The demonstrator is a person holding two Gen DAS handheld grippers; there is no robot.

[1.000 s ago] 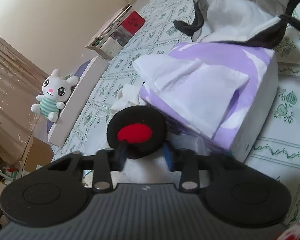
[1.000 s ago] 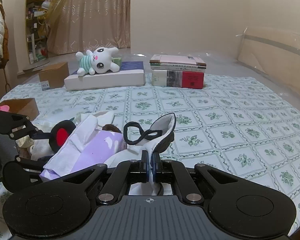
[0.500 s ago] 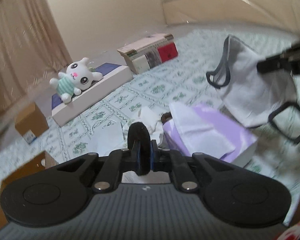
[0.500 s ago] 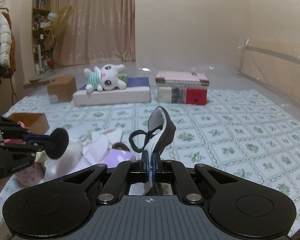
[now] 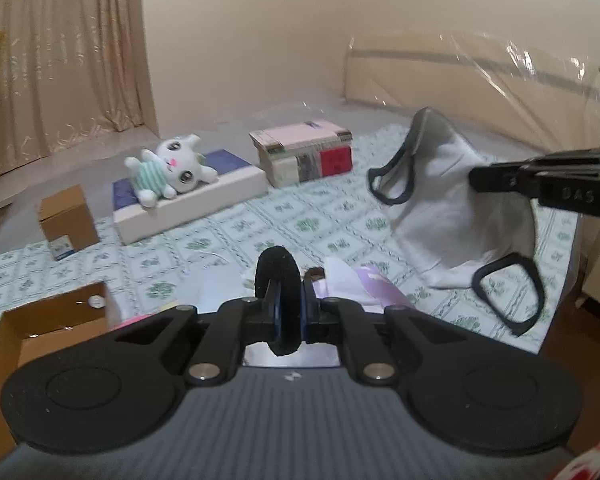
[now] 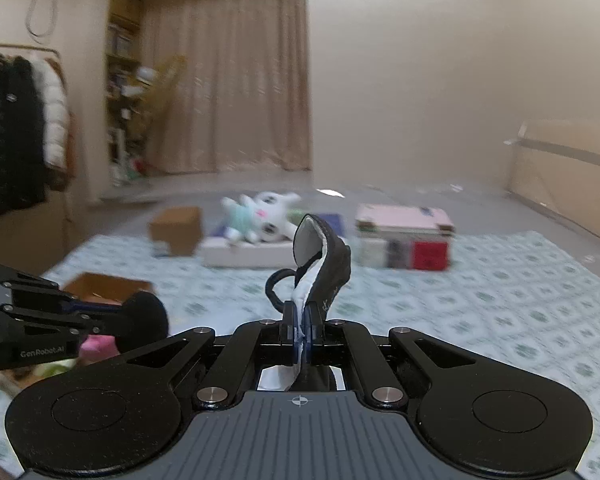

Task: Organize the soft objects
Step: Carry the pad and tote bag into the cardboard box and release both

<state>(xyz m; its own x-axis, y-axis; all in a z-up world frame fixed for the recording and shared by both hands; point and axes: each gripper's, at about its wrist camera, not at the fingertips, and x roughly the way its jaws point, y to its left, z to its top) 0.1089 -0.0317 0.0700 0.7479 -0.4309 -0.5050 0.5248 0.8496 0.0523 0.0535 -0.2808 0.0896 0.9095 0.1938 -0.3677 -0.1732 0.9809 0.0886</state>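
My left gripper point(image 5: 290, 304) is shut on a black round plush pad point(image 5: 278, 276), held edge-on above the bed. In the right wrist view the same gripper point(image 6: 116, 316) reaches in from the left with the pad point(image 6: 146, 320) at its tip. My right gripper point(image 6: 300, 316) is shut on a face mask point(image 6: 332, 264), black outside and white inside, which stands up from the fingers. The left wrist view shows the mask point(image 5: 448, 216) hanging in the air at the right, its dark ear loops dangling.
On the green-patterned bed cover point(image 5: 228, 240) lie a purple tissue pack point(image 5: 372, 288), an open cardboard box point(image 5: 40, 332), a small closed box point(image 5: 68, 220), a white rabbit plush point(image 5: 168, 168) on a flat box point(image 5: 204, 200), and stacked books point(image 5: 304, 156). Coats point(image 6: 16, 128) hang at the left.
Both grippers have risen. The left one rolled level, closed on the black pad and lifted it off the bed. The right one carried the mask up off the tissue pack.
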